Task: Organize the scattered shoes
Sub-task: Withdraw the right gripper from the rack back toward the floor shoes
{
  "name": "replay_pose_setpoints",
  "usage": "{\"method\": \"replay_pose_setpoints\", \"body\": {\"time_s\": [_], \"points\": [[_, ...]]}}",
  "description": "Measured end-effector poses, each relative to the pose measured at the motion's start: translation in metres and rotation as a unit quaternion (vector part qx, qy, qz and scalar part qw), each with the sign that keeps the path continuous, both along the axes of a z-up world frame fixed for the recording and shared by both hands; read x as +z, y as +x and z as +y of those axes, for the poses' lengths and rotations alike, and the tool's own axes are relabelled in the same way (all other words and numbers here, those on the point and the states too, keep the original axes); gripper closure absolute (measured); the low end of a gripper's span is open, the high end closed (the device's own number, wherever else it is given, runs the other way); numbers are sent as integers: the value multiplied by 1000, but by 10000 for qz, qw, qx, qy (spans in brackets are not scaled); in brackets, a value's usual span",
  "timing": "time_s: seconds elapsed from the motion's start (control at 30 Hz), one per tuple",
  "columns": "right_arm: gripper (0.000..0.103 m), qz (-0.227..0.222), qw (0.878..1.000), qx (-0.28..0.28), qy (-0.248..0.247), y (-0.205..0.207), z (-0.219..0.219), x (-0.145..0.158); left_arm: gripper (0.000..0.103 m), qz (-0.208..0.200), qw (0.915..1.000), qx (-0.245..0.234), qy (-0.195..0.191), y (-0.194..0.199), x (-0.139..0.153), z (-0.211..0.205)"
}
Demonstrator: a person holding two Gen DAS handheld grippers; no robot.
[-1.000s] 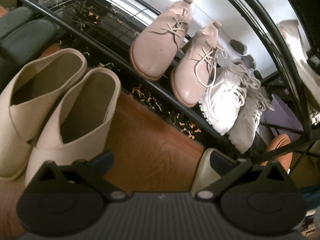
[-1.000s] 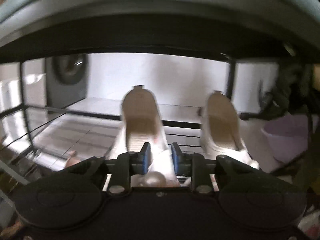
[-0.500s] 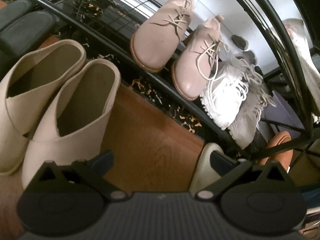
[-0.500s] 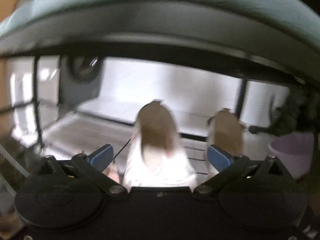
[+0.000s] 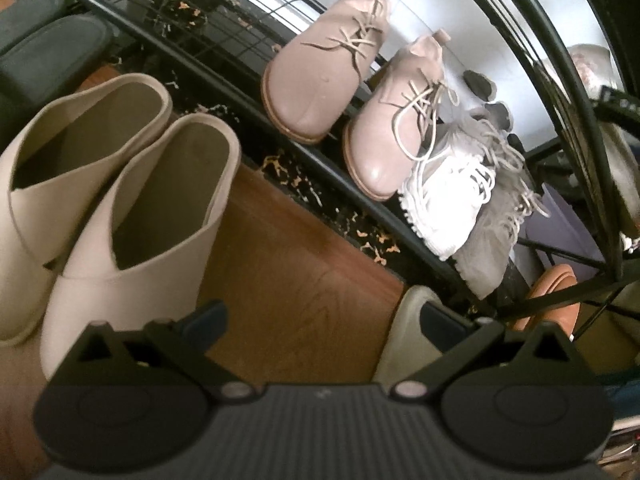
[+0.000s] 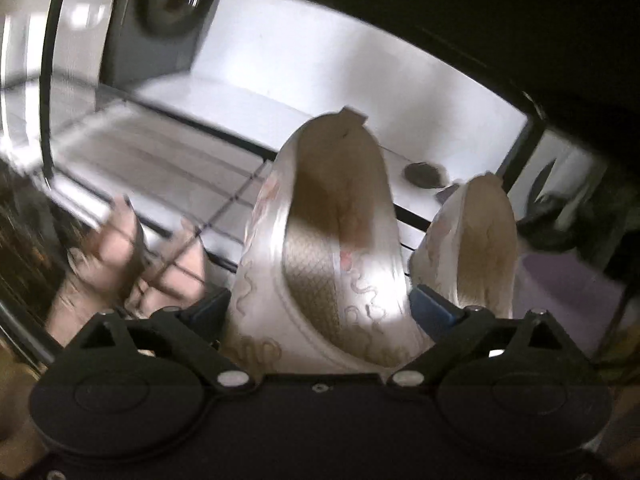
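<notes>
In the right wrist view, a white embroidered slip-on shoe (image 6: 320, 248) stands on the wire shelf (image 6: 168, 160), its mate (image 6: 480, 248) to the right of it. My right gripper (image 6: 322, 308) is open, its blue-tipped fingers either side of the nearer shoe's toe and clear of it. In the left wrist view, my left gripper (image 5: 322, 318) is open above the wooden floor (image 5: 304, 280) with nothing between its fingers. Two beige mules (image 5: 132, 220) stand to its left. A pale grey-green shoe toe (image 5: 400, 332) touches the right finger.
On the black rack's low shelf (image 5: 248, 100) stand two pink lace-up shoes (image 5: 320, 68), a white sneaker (image 5: 448, 204) and a grey one (image 5: 492, 248). Dark grey slippers (image 5: 48, 52) lie far left, a tan shoe (image 5: 554, 292) far right. An upper shelf bar (image 6: 480, 40) hangs over the white shoes.
My right gripper, shut on the white shoe's toe a second ago, has opened and let it go, and its view has tilted. The left gripper has drifted slightly, still open.
</notes>
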State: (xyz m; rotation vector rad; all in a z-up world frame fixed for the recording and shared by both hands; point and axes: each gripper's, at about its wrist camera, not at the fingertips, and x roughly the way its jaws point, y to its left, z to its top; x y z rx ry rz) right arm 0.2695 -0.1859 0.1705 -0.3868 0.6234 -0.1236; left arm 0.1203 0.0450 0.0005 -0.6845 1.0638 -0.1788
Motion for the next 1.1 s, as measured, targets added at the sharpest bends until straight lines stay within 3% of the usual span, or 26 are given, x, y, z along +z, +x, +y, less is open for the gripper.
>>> {"method": "replay_pose_setpoints", "body": {"time_s": [0.03, 0.07, 0.13, 0.4, 0.5, 0.53, 0.63, 0.77, 0.83, 0.9, 0.93, 1.03, 1.1], "points": [[9, -106, 9999, -72, 49, -1, 1, 0, 1, 7, 10000, 11, -19, 0, 0, 1], [49, -174, 9997, -56, 135, -2, 1, 0, 1, 11, 10000, 21, -35, 0, 0, 1], [50, -223, 9985, 50, 489, -3, 1, 0, 1, 14, 10000, 32, -51, 0, 1, 2], [59, -1077, 9867, -941, 773, 13, 3, -15, 1, 15, 9999, 0, -101, 1, -1, 2], [60, -1135, 9814, -1235, 931, 24, 1, -11, 1, 74, 9999, -73, -74, 3, -6, 1], [58, -1110, 9805, -1317, 948, 27, 1, -9, 1, 98, 9999, -101, -63, 4, -7, 0], [23, -1043, 9784, -1247, 1277, 22, 0, -8, 1, 132, 9998, -164, -36, 6, -10, -1], [16, -1831, 9689, -489, 1589, -45, 13, -5, 1, -5, 9998, -184, 106, 6, -9, -1], [5, -2303, 9605, -234, 1544, -86, 23, -7, 1, -72, 9996, -193, 201, 6, -8, -2], [1, -3005, 9440, 180, 1350, -145, 39, -15, 1, -91, 9993, -226, 297, 5, -8, -5], [1, -3140, 9417, 474, 1112, -165, 46, -20, 1, -83, 9991, -256, 313, 3, -9, -6], [0, -3001, 9497, 725, 527, -218, 56, -33, 1, -125, 9985, -288, 439, 1, -7, -7], [0, -2711, 9567, 470, 953, -243, 43, -40, 1, -227, 9974, -294, 620, -2, -4, -9]]}}
